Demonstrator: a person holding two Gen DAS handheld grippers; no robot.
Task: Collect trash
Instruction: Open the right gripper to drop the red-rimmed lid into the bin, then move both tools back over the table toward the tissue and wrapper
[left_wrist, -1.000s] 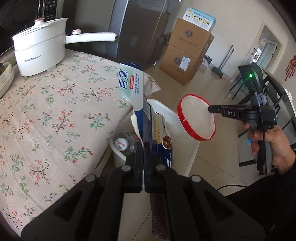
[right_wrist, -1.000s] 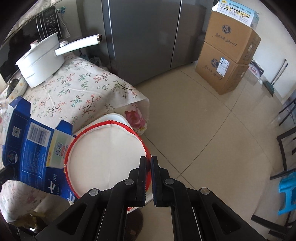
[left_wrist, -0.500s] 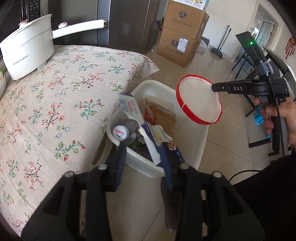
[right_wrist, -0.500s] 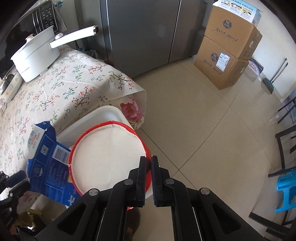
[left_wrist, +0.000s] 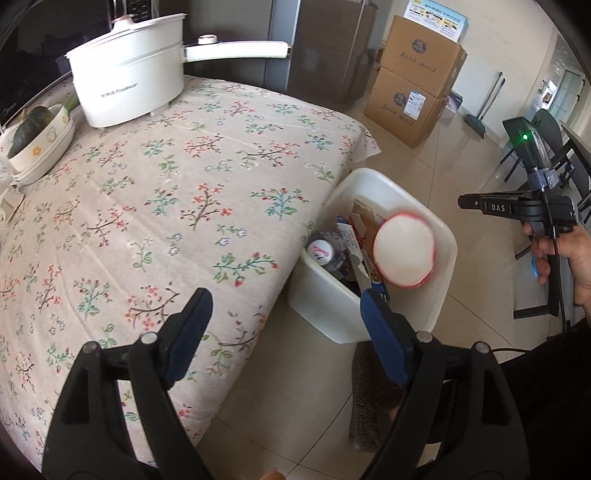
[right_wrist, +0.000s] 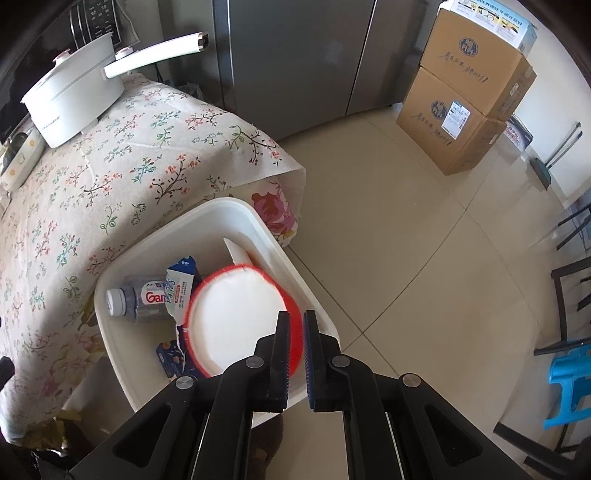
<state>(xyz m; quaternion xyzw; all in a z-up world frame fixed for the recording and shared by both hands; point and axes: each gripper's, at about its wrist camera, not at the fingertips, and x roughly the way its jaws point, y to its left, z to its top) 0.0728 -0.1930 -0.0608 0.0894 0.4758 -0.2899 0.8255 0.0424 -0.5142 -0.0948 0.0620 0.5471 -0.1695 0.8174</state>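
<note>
Status on trash pickup:

- Red-rimmed paper bowl (left_wrist: 402, 254) is in the white bin (left_wrist: 388, 184), on the floor touching the right edge of the tabletop (left_wrist: 166, 184). It lies on top of the other trash, toward the bin's right wall. Can't tell which way up.
- Also in the bin: a clear plastic bottle (right_wrist: 140, 299) on its side and a blue carton (right_wrist: 181, 288), torn and flattened, wedged between bottle and bowl.
- Handling, my read: the bowl is light, thin-walled and crushes easily. The rolled rim is the stiffest part, so pinch there, not across the body. The bottle is light, smooth and round, so it will roll and slip; take it at the neck. The carton is floppy card; an edge pinch is enough.
- Left gripper (left_wrist: 285, 299): jaws wide apart and opening, nothing between them. It hangs over the near right corner of the tabletop and the near end of the bin, touching nothing.
- Right gripper (right_wrist: 296, 317): jaws together bar a sliver. The wrist view shows red rim behind that slot, but the left view puts the gripper (left_wrist: 466, 202) well apart from the bowl, up and right of the bin. So it holds nothing. The person's hand (left_wrist: 569, 266) is on its grip.
- No loose trash visible on the tabletop. Only a white pot (left_wrist: 129, 85) and stacked dishes at the far left.
</note>
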